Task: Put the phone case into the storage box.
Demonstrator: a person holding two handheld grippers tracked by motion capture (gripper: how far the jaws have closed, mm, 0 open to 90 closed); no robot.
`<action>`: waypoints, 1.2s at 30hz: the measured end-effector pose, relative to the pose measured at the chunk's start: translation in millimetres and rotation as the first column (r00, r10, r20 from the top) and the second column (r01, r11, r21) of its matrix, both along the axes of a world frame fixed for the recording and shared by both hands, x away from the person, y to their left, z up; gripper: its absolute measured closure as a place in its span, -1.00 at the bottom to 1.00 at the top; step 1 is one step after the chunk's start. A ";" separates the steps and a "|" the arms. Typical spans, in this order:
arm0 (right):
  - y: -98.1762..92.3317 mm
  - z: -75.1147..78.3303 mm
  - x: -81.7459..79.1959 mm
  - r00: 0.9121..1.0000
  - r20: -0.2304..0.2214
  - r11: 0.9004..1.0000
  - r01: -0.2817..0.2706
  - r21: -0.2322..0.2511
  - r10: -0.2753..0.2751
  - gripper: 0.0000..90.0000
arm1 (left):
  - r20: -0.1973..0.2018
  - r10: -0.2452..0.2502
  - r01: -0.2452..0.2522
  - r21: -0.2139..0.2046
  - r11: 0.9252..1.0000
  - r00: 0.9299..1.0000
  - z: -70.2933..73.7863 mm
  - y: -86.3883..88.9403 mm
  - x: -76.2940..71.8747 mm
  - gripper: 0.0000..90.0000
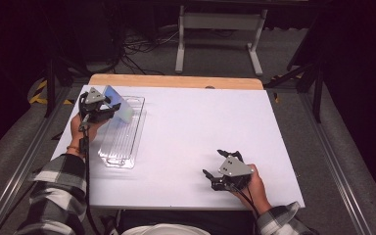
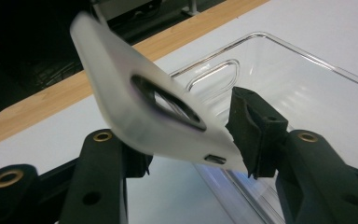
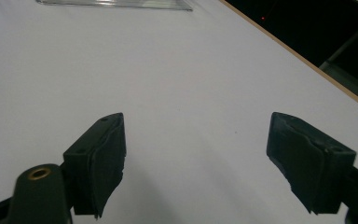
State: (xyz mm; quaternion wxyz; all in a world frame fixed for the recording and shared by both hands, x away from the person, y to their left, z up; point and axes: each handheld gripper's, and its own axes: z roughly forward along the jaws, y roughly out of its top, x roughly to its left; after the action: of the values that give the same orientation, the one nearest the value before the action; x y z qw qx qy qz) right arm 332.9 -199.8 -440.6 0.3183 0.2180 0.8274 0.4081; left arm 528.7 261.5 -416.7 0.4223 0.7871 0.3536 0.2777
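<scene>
The left tongs (image 1: pixel 108 108) hang over the far end of a clear tray (image 1: pixel 136 128) at the left of the tabletop (image 1: pixel 200 127). Between the jaws sits a frosted phone case (image 2: pixel 135 105), tilted, its long body rising up and away toward the far edge. In the left gripper view one jaw stands at the case's lower corner and the other lies behind its lower edge; the case looks blurred, and whether the pads press on it cannot be told. The case has an oval camera cutout near its middle and a small slot at its lower edge. In the high view it shows as a pale, bluish sheet (image 1: pixel 119 102) leaning over the tray's far left corner.

The tray lies lengthwise from near to far, with a ribbed floor and a handle cutout (image 2: pixel 214 74) in its far wall.

The right tongs (image 1: pixel 214 178) rest low at the near right of the tabletop, well apart from the tray. Their jaws are released and spread with bare white tabletop between them (image 3: pixel 196 140), grasping nothing. The tray's edge (image 3: pixel 116 3) shows far off at the top of the right gripper view.
</scene>
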 end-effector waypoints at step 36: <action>0.7 0.5 0.9 1.000 -0.016 1.000 -0.018 -0.009 0.018 -0.52 | -0.004 -0.060 0.060 -0.041 0.997 0.998 8.6 -19.8 -30.5 0.31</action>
State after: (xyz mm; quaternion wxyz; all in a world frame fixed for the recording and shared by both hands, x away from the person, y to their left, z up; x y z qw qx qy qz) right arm 333.8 -199.1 -440.2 0.3091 0.2123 0.8337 0.4054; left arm 498.2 241.7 -408.1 0.4455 0.7893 0.3366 0.2553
